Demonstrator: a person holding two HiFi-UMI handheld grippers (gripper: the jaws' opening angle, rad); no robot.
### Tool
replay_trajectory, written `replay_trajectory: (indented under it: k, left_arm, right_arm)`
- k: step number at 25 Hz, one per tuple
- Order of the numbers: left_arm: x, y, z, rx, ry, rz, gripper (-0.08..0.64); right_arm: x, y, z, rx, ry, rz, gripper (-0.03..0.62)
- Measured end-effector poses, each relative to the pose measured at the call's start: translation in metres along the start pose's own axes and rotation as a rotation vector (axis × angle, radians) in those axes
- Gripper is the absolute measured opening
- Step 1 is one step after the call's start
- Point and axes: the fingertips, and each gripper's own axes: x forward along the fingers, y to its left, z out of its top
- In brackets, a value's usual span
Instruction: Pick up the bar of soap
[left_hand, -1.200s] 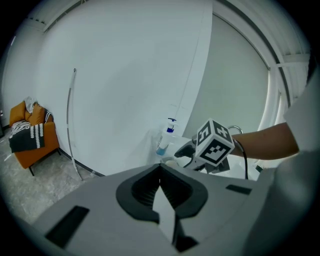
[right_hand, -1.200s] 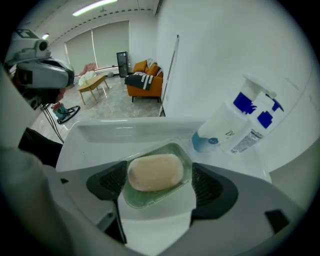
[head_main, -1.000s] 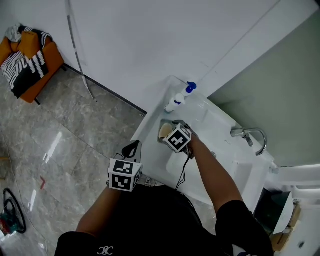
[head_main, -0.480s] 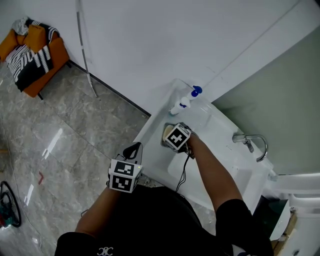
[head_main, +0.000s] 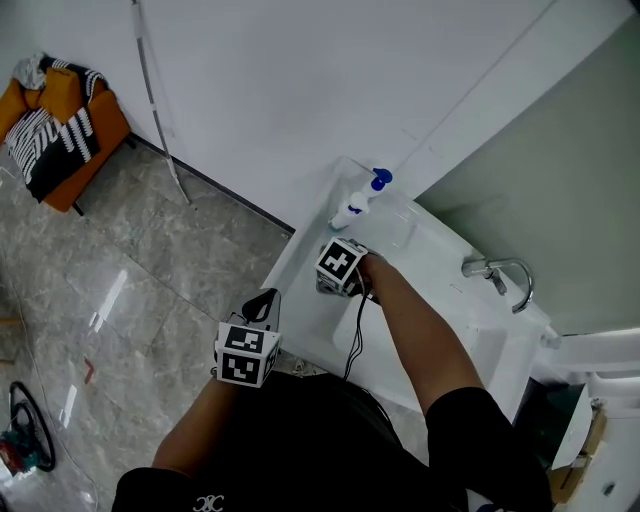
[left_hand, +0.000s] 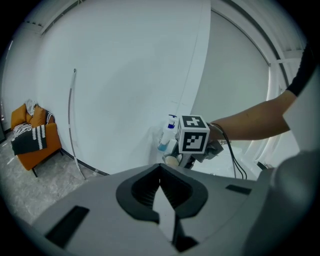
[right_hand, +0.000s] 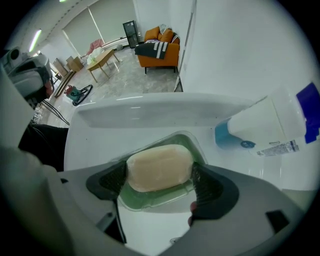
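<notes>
Materials first. We see the bar of soap (right_hand: 159, 167) as a cream, matte oblong with rounded ends. It lies flat in a translucent green soap dish (right_hand: 150, 199) of thin, glossy plastic with a raised rim. The dish sits on the smooth white ledge of a washbasin (right_hand: 150, 112), at its corner by the wall. Just beside the dish lies a white plastic bottle (right_hand: 270, 125) with a blue cap and a blue band, tilted across the ledge. In the head view we note a curved chrome faucet (head_main: 495, 270) at the far side of the basin. The floor (head_main: 130, 290) there is glossy grey marbled tile.

Right gripper (right_hand: 159, 176): grey body, black ribbed pads. In the right gripper view the soap lies directly between the jaws, lengthwise across the gap. One pad meets its left end and the other meets its right end, so we record the jaws as closed on the soap. The bar's underside rests in the dish; we see no gap beneath it.

Left gripper (left_hand: 161, 195): held low in front of the person, well apart from the basin. Its jaws are together with nothing between them. Past them we see the right gripper's marker cube over the dish.
</notes>
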Motion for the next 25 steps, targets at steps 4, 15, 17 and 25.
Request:
replay_trajectory:
  k: [4, 15, 17, 25]
  left_arm:
    - [0.006, -0.007, 0.0, 0.016, 0.011, -0.011, 0.008]
    - [0.004, -0.017, 0.013, 0.057, -0.003, -0.017, 0.008]
    - [0.006, -0.018, 0.014, 0.061, -0.001, -0.02, 0.008]
    - [0.015, -0.023, 0.024, 0.083, -0.008, -0.014, 0.008]
  right_arm:
    - [0.001, -0.002, -0.002, -0.002, 0.009, 0.005, 0.416]
    - [-0.019, 0.003, 0.001, 0.151, -0.263, -0.013, 0.413]
    - [-0.03, -0.001, 0.002, 0.177, -0.341, -0.058, 0.413]
    - [-0.084, -0.006, 0.011, 0.233, -0.636, -0.209, 0.411]
